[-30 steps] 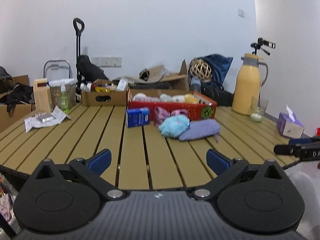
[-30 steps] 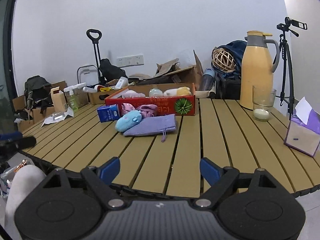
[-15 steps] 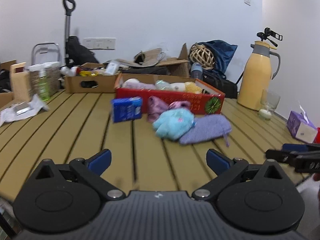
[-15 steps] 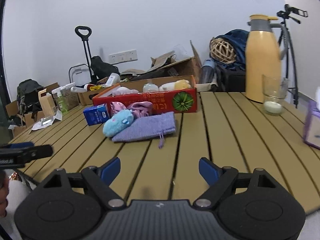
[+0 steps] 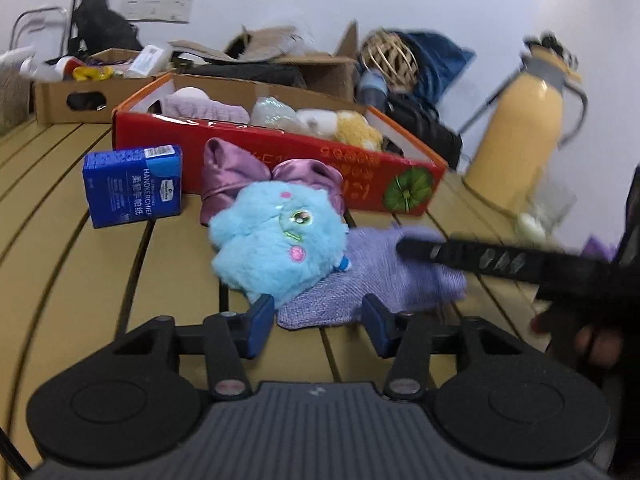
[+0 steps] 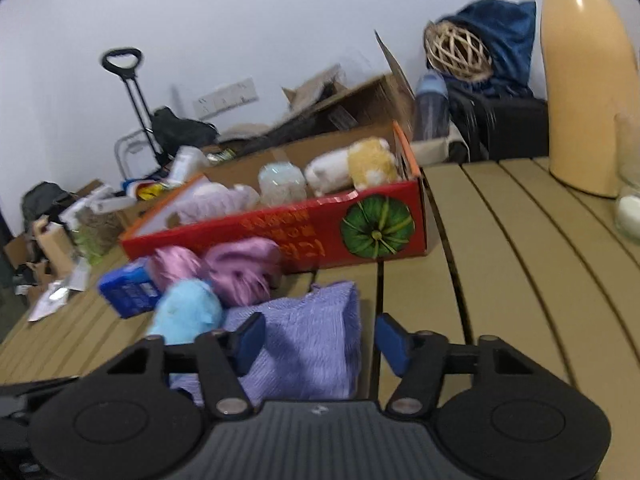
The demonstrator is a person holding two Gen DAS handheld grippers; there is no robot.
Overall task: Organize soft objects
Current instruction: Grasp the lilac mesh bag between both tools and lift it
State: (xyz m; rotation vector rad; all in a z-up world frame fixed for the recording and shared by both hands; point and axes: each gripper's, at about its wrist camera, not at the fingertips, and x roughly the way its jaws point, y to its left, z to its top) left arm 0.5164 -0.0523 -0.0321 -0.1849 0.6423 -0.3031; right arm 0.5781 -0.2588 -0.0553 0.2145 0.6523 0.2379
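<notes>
A light blue plush toy [image 5: 278,242] lies on the slatted table, partly on a lavender knitted pouch [image 5: 384,280], with a pink satin bow [image 5: 256,178] behind it. A red cardboard box [image 5: 280,148] behind them holds several soft toys. My left gripper [image 5: 318,318] is open, its pads just short of the plush and the pouch's near edge. My right gripper [image 6: 318,338] is open over the pouch [image 6: 308,340], with the plush [image 6: 188,314] and bow [image 6: 240,268] to its left and the box [image 6: 320,224] beyond. One right finger [image 5: 480,258] reaches over the pouch.
A blue handkerchief pack [image 5: 132,184] stands left of the bow. A yellow thermos [image 6: 586,92] and a glass [image 6: 630,188] stand at the right. Brown cartons [image 5: 92,96], bags and a wicker ball [image 6: 458,50] crowd the far table edge.
Both grippers have moved forward across the table to the pile of soft things. Their jaws have narrowed but stay open. The right gripper now hangs over the lavender pouch.
</notes>
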